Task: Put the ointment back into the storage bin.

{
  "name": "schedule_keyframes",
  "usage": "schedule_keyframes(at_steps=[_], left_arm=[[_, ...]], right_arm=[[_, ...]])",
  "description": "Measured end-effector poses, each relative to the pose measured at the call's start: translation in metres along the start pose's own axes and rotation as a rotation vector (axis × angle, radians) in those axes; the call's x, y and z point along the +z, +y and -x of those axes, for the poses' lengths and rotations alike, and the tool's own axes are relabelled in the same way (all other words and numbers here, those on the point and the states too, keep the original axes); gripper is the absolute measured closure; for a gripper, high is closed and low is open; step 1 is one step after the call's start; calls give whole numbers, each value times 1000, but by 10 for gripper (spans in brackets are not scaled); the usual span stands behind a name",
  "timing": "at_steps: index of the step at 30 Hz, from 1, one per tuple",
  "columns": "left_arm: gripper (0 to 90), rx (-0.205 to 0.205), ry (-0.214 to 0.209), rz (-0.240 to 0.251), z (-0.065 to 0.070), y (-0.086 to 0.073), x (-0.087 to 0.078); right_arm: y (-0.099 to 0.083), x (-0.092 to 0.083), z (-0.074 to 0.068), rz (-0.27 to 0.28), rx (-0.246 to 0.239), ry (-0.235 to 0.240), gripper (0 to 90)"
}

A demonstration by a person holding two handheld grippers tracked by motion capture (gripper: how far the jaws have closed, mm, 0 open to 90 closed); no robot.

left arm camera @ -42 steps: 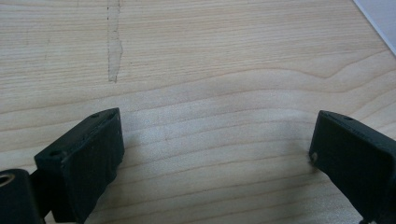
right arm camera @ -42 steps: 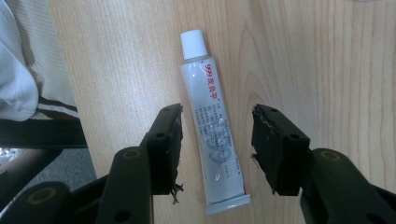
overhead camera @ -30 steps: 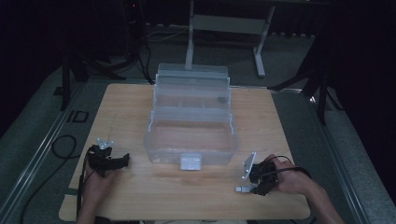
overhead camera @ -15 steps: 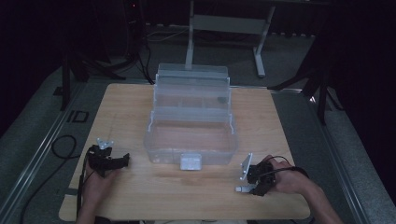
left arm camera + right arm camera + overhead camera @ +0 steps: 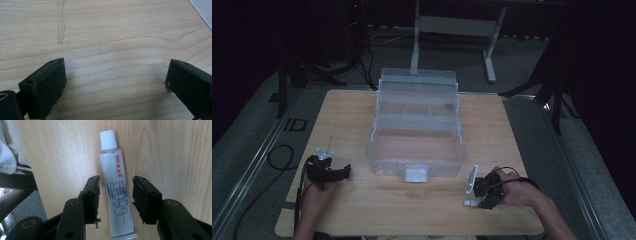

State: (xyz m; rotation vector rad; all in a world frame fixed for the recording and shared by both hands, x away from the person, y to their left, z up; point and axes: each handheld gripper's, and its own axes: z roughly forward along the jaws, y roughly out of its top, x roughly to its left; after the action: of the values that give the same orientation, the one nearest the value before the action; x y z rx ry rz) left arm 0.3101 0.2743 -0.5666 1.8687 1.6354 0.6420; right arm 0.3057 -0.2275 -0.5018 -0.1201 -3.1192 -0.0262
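Your right gripper (image 5: 116, 195) straddles the white ointment tube (image 5: 117, 192) at 5 o'clock on the table (image 5: 362, 210), jaws parted on either side, no clamp evident; the tube lies flat, cap pointing away from you; your left gripper (image 5: 115, 82) rests at 8 o'clock, jaws spread, nothing between them; the clear open box (image 5: 417, 150) at centre appears empty; judged stage: pick-up not yet made, everything after it outstanding

wood table (image 5: 362, 110), metal stand (image 5: 452, 25) behind, floor cable (image 5: 277, 155) at left
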Motion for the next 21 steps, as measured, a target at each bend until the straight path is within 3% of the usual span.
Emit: schedule_keyframes(at_steps=[21], left_arm=[[37,0,0,0,0,0,0]], right_arm=[[2,14,1,-45,-12,8,671]])
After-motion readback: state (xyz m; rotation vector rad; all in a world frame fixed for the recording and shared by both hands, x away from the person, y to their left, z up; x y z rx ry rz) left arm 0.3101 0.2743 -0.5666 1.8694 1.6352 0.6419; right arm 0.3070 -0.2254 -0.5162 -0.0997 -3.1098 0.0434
